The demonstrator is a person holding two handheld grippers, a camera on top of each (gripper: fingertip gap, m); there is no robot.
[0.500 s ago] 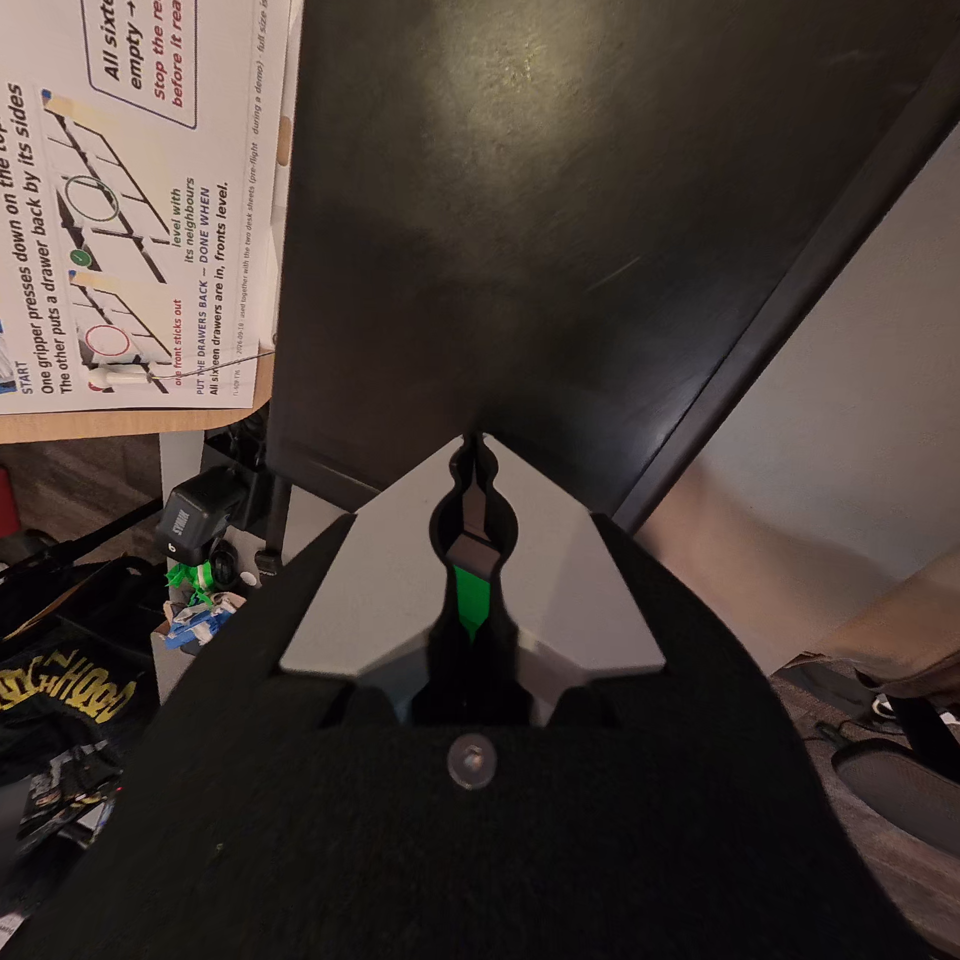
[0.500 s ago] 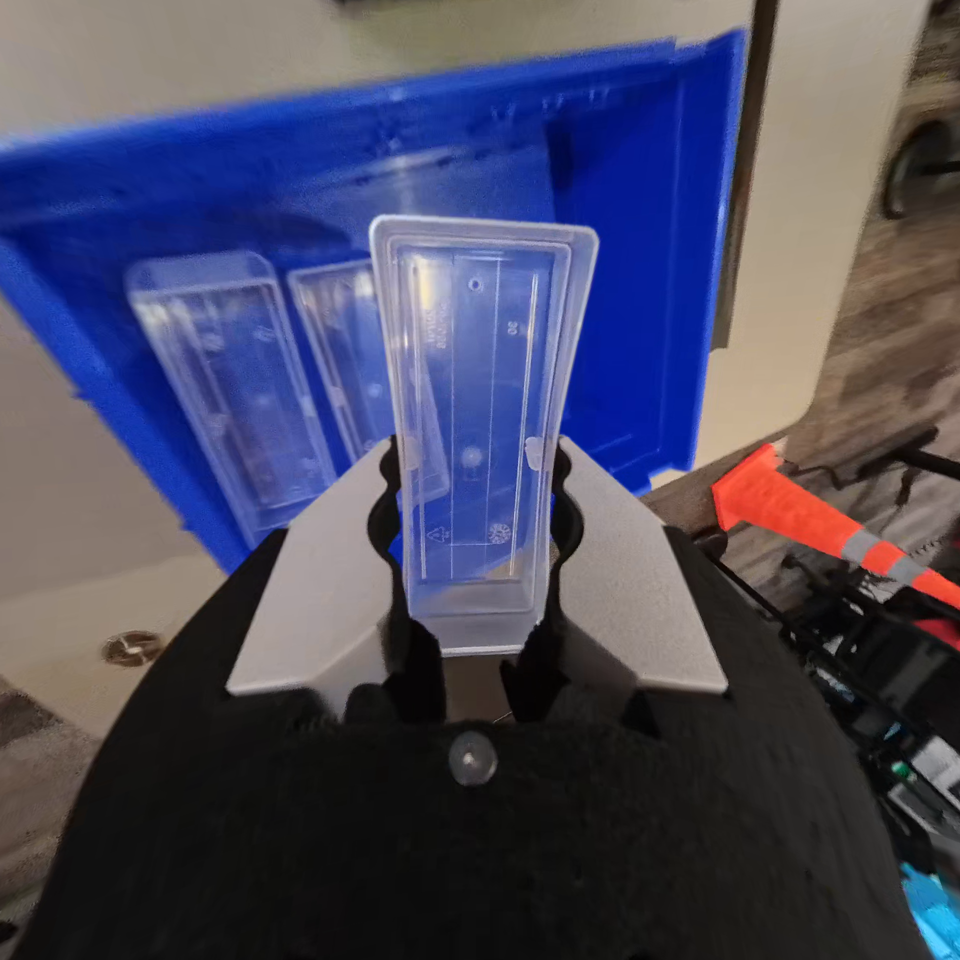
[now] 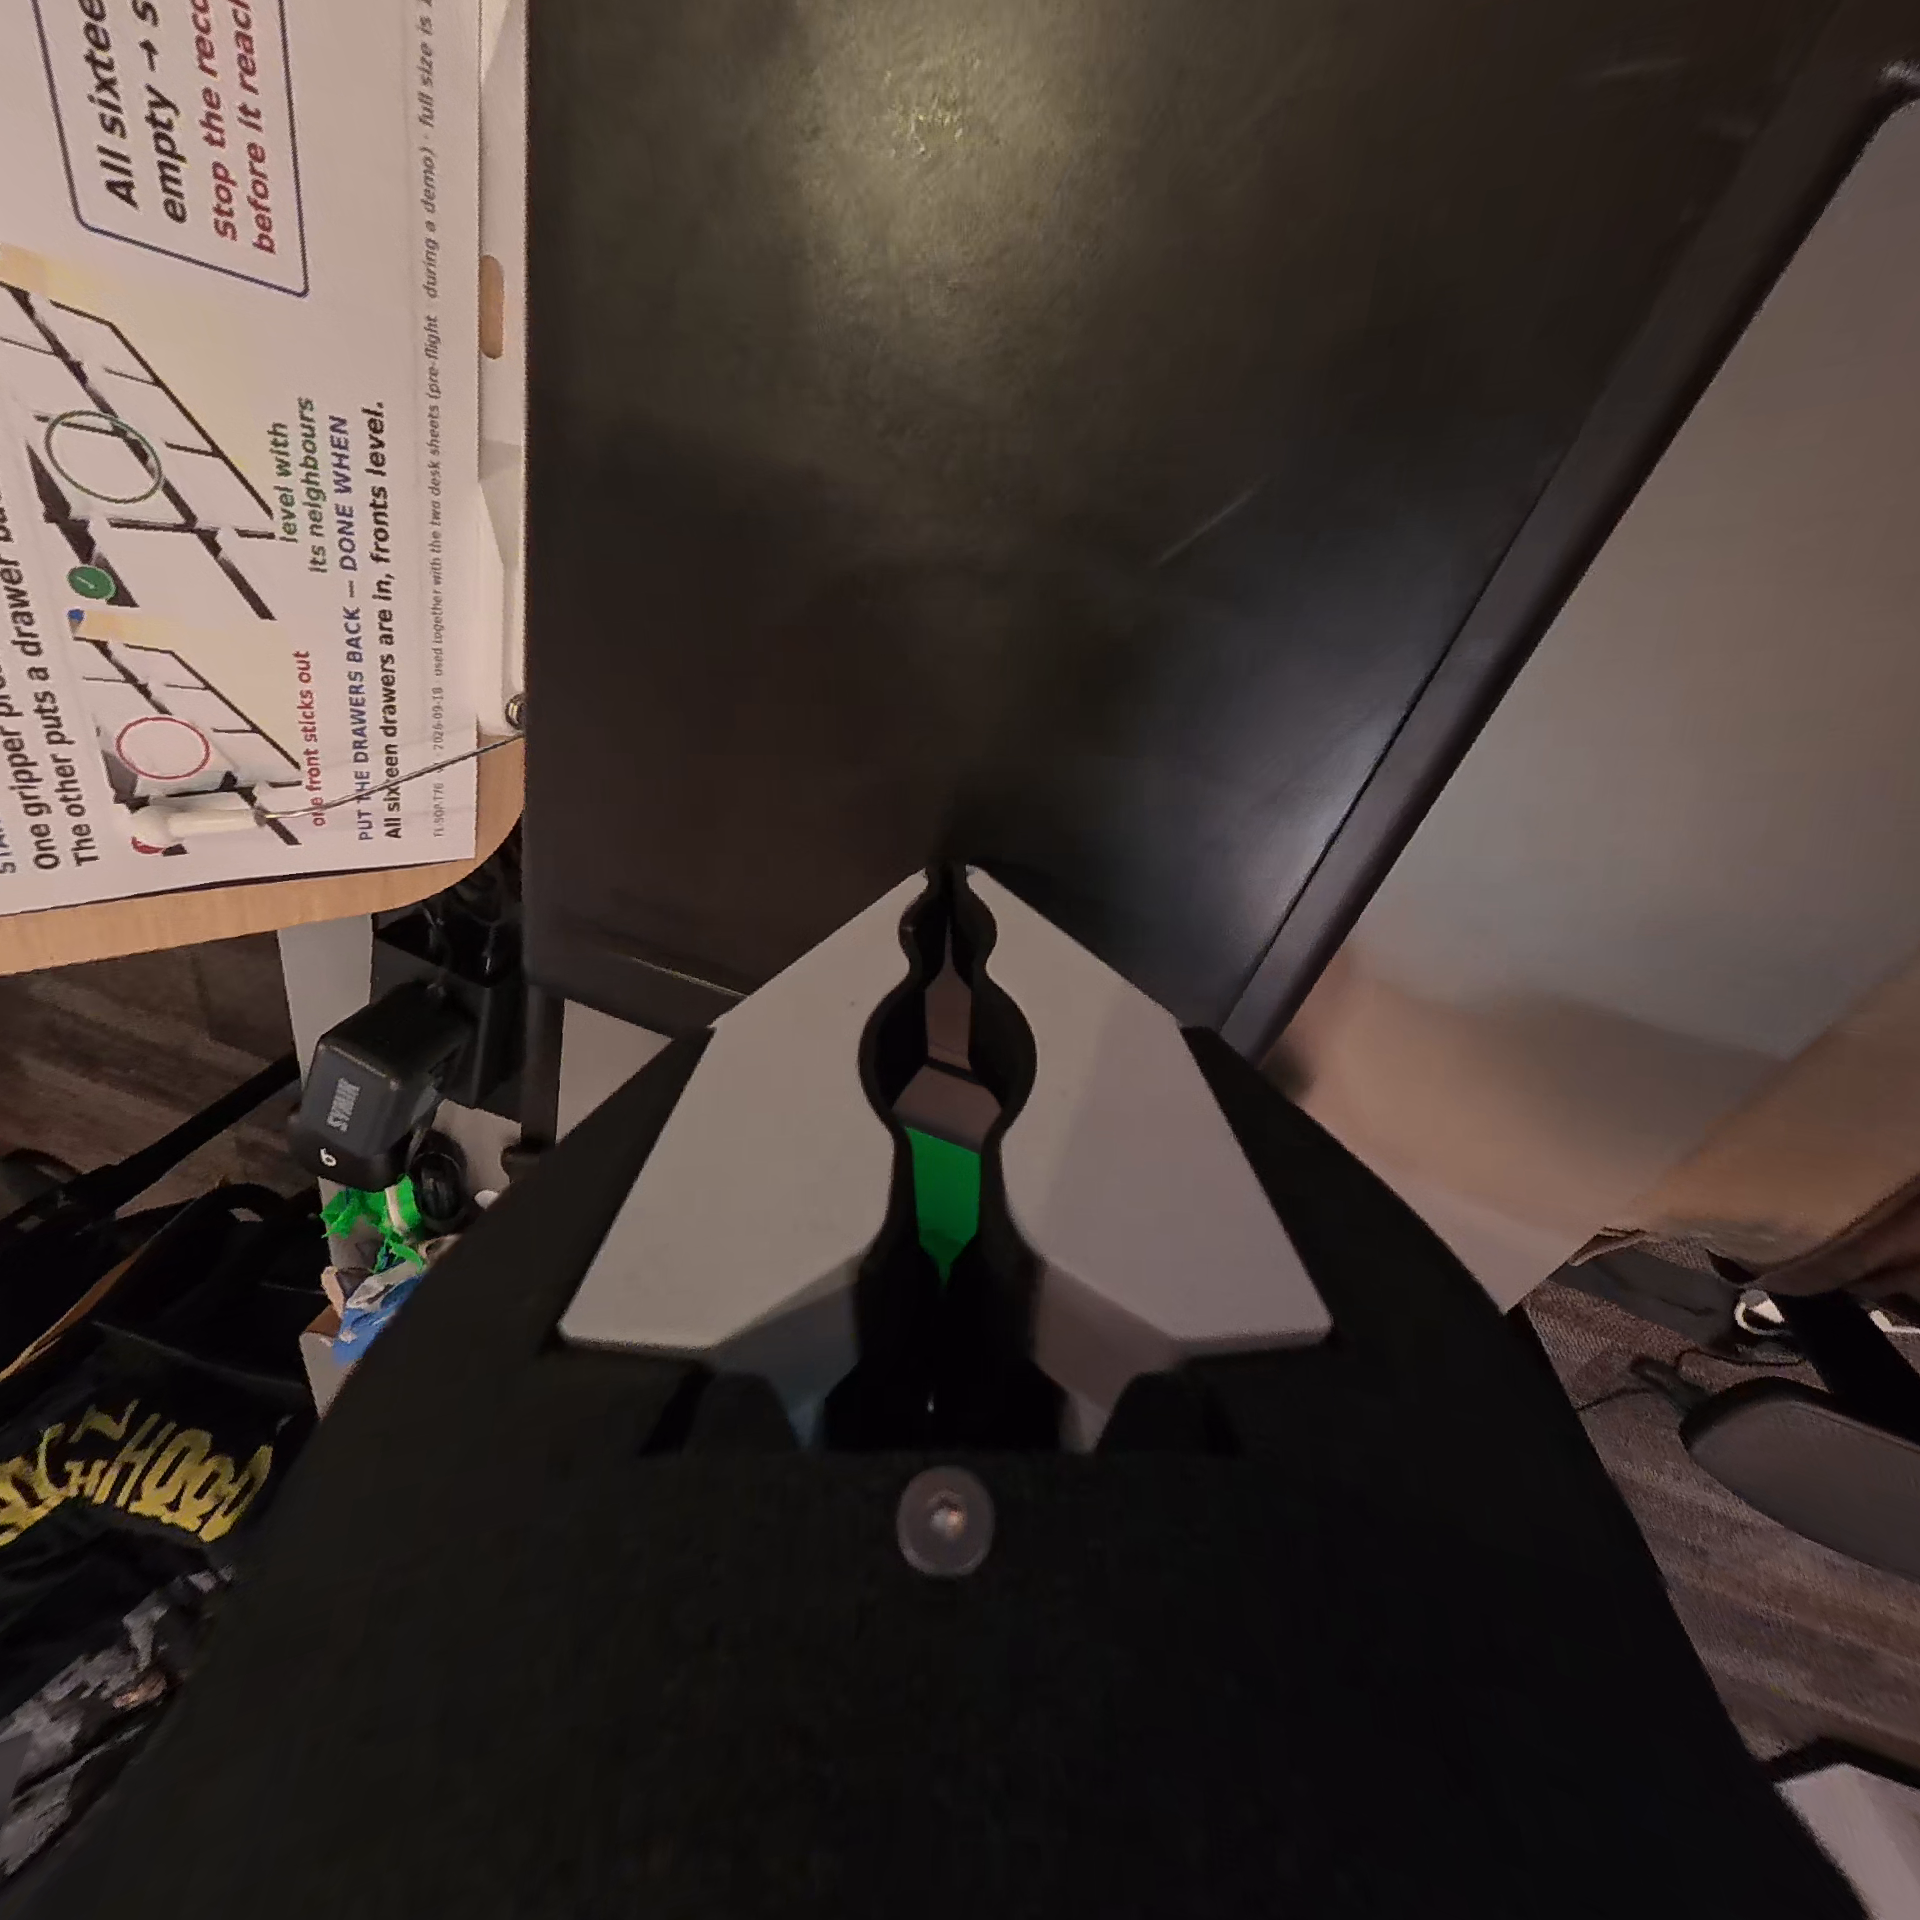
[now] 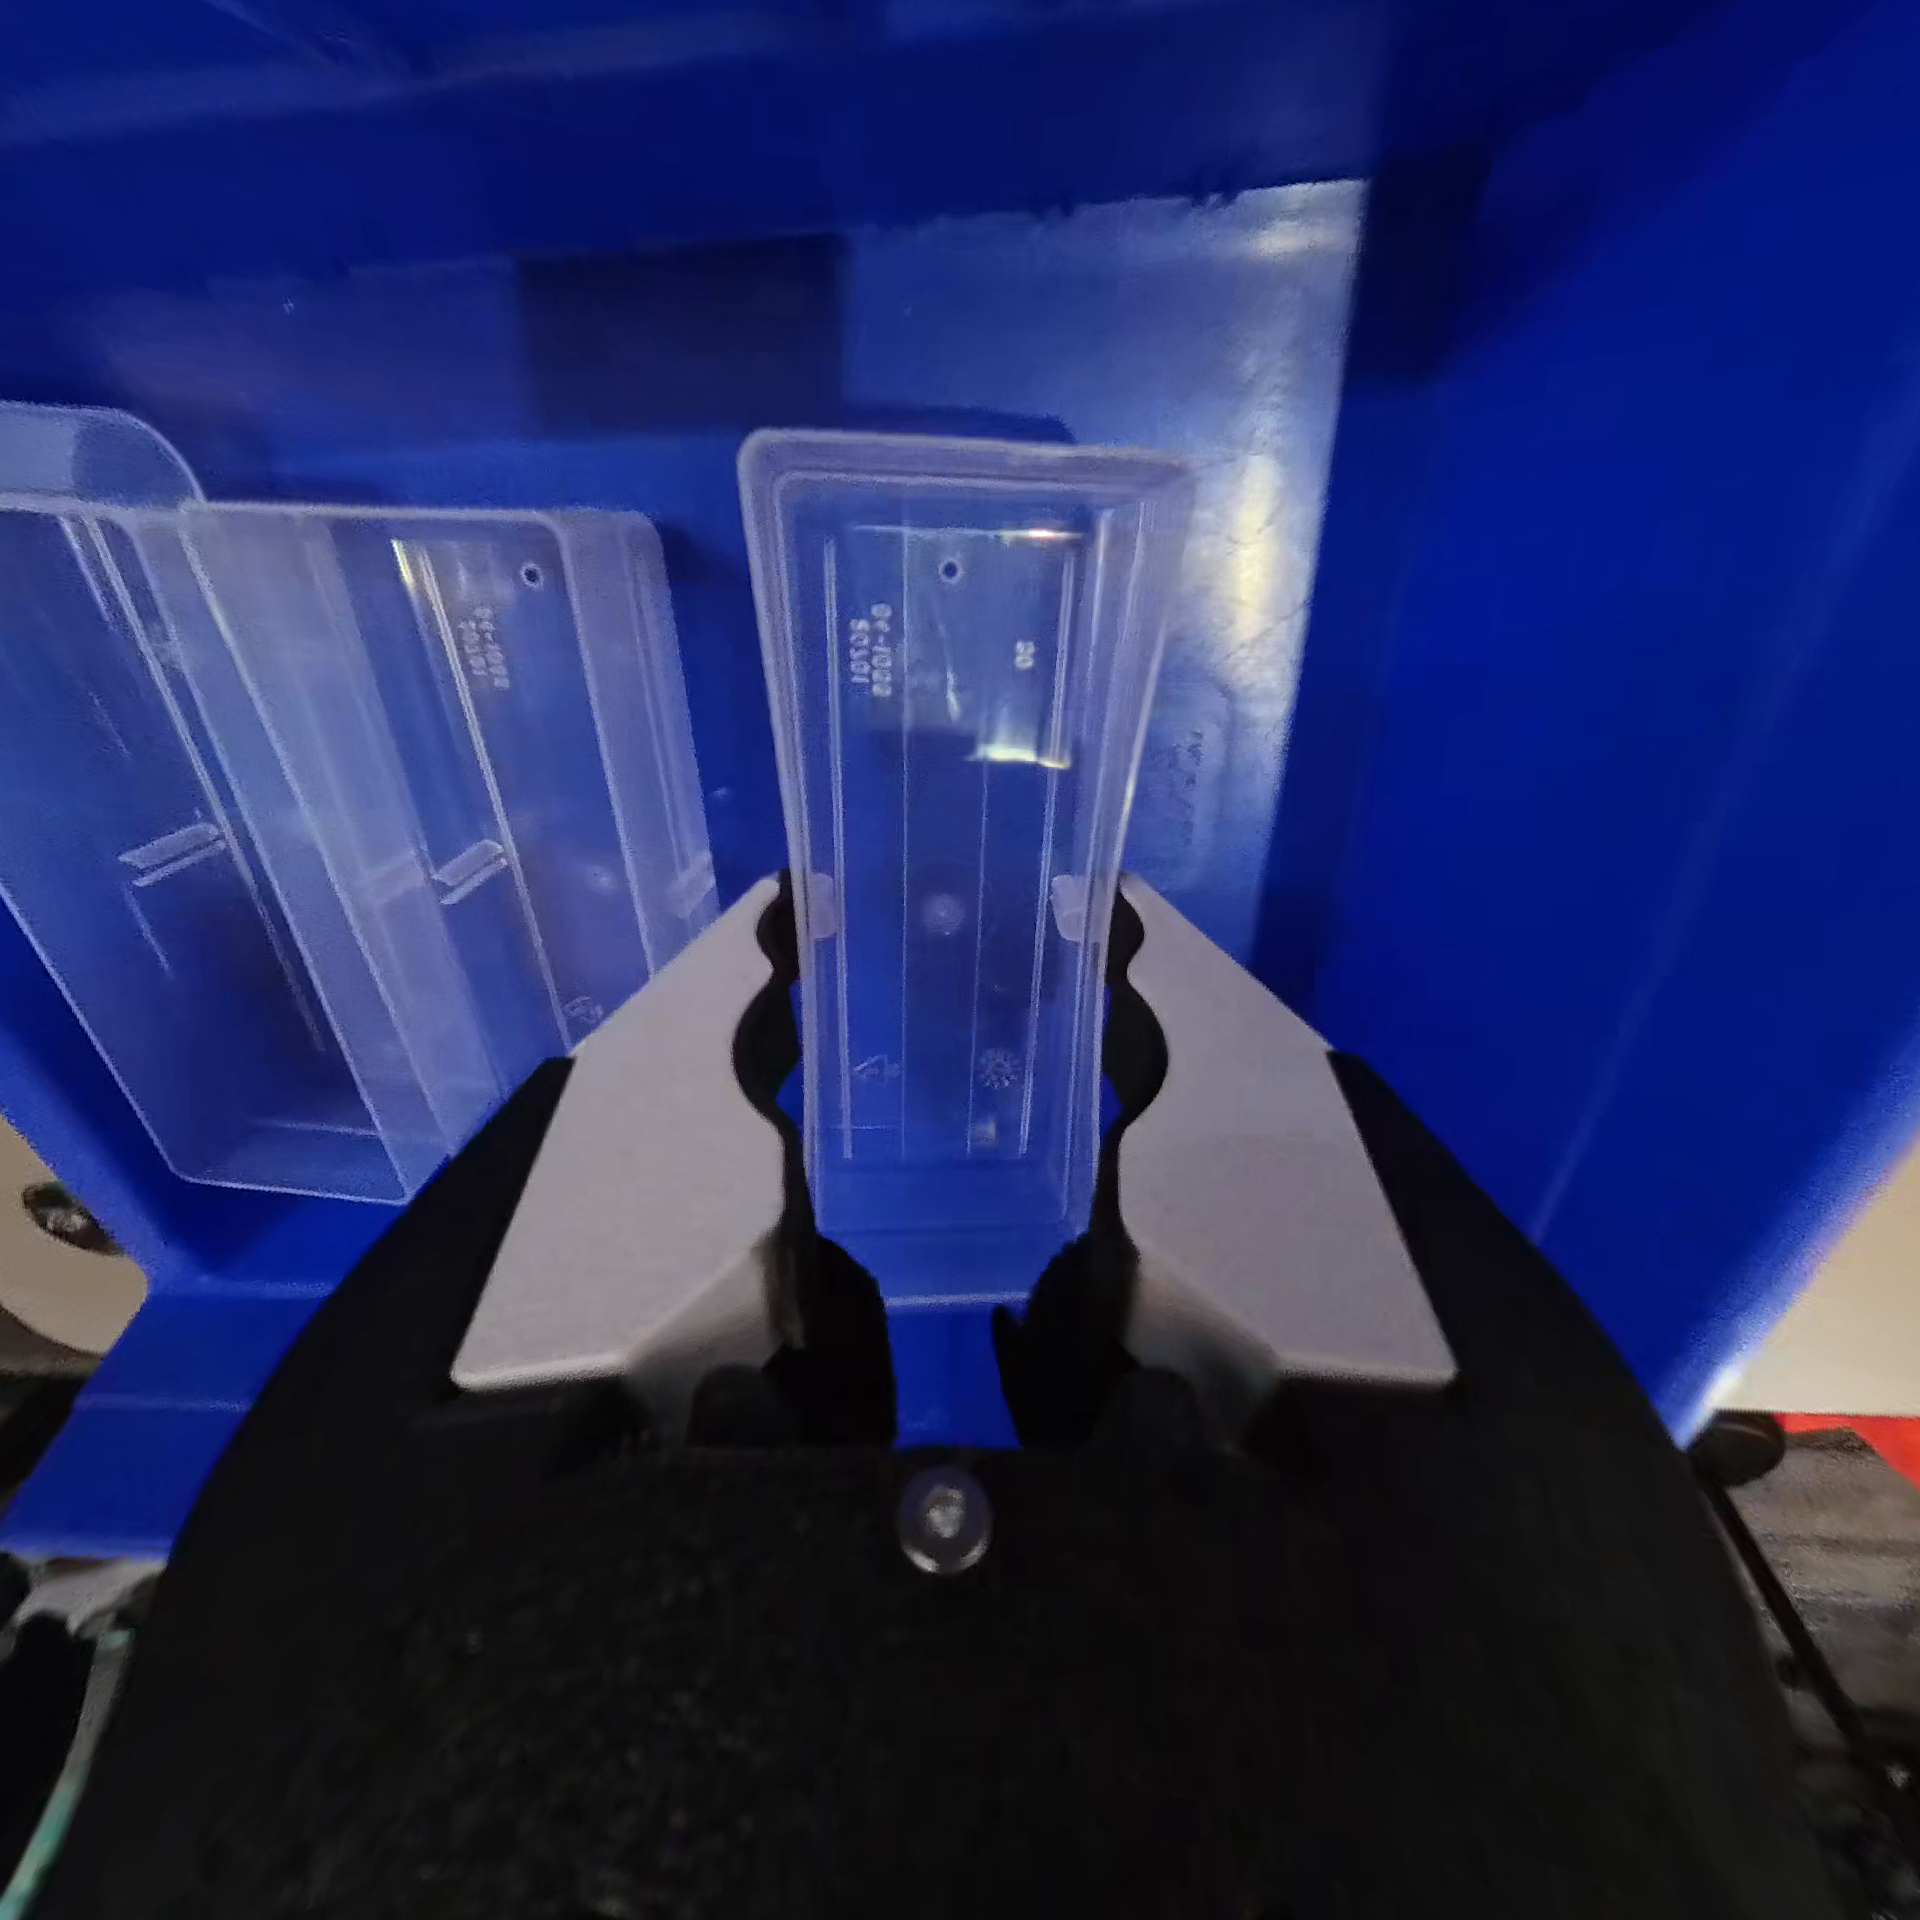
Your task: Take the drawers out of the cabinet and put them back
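Blue bin: right floor strip free; two clear drawers crowd left; bin wall hems right.

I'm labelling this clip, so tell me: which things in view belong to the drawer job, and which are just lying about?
Part of the job:
- clear drawer gripped by the right hand-held gripper
- two clear drawers in the blue bin
- black cabinet top under the shut left hand-held gripper
- instruction sheet

Lying about:
- black clothing
- green and blue scraps

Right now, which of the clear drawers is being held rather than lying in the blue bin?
The clear drawer clamped between the fingers of the right hand-held gripper. The other two drawers lie side by side in the blue bin, to its left, untouched.
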